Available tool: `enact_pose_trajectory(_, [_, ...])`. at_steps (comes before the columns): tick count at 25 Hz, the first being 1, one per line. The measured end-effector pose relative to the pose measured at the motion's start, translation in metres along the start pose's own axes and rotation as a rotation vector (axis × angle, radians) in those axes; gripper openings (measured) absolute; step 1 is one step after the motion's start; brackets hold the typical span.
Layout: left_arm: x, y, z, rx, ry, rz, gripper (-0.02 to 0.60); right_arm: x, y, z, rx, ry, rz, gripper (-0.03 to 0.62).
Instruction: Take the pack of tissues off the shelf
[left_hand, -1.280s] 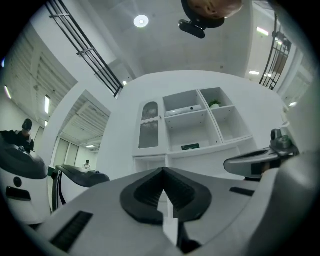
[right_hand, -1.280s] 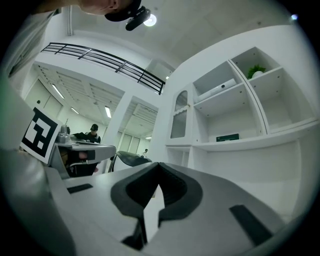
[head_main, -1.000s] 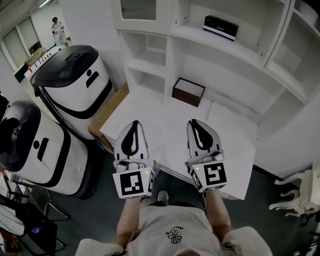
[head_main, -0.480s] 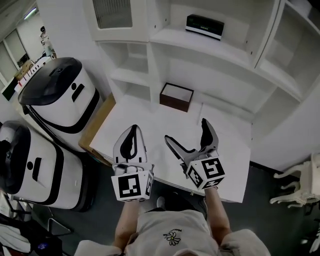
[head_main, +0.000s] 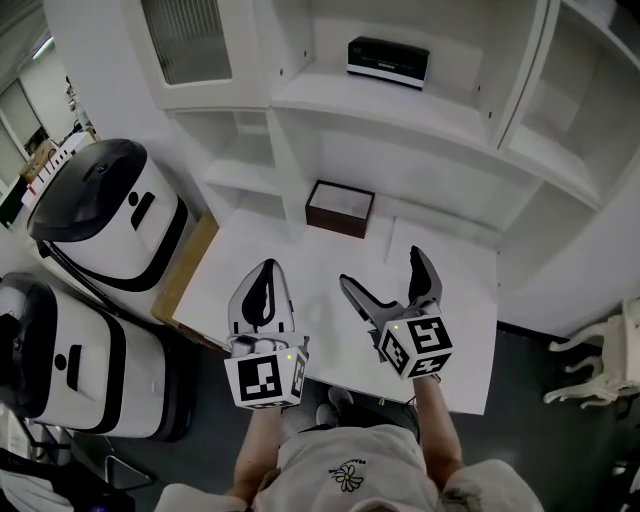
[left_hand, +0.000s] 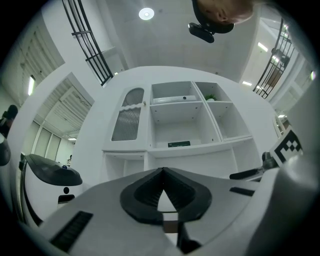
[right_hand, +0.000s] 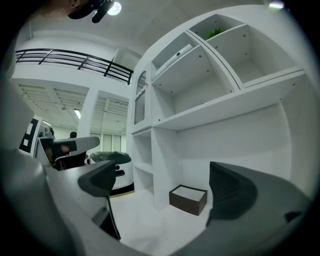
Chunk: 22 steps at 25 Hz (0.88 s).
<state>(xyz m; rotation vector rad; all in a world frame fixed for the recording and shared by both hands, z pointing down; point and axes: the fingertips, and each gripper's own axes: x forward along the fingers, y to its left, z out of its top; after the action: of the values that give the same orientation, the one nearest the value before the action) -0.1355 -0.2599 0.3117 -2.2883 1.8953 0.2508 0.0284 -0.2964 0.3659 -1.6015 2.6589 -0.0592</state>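
Observation:
The pack of tissues (head_main: 389, 62) is a dark, flat pack lying on the white shelf above the desk; the left gripper view shows the pack (left_hand: 179, 144) straight ahead and far off. My left gripper (head_main: 267, 267) hovers over the desk, shut and holding nothing; its jaws (left_hand: 162, 172) meet in a point. My right gripper (head_main: 381, 268) is beside it, open wide with nothing between its fingers (right_hand: 162, 182). Both are well below and in front of the pack.
A brown open box (head_main: 340, 207) stands on the white desk (head_main: 300, 265) under the shelf, ahead of the right gripper (right_hand: 188, 198). Two white-and-black machines (head_main: 110, 215) stand left of the desk. A white chair (head_main: 600, 350) is at the right.
The right gripper's jaws have gone from shut to wide open. The view has moved closer to the shelf, and both grippers sit a little further over the desk.

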Motion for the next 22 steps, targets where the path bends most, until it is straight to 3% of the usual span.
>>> enact_pose_trajectory(6, [0.02,0.004,0.002,-0.007,-0.006,-0.007,0.0,0.005,-0.01,0.038,-0.036,-0.072,-0.014,0.563])
enact_pose_trajectory(16, [0.045,-0.006,0.001,-0.021,-0.009,-0.062,0.0,0.04,-0.042,0.186,-0.189,-0.242,-0.022,0.563])
enact_pose_trajectory(22, [0.057,-0.009,0.002,-0.023,-0.015,-0.08,0.0,0.083,-0.068,0.248,-0.158,-0.2,0.008,0.563])
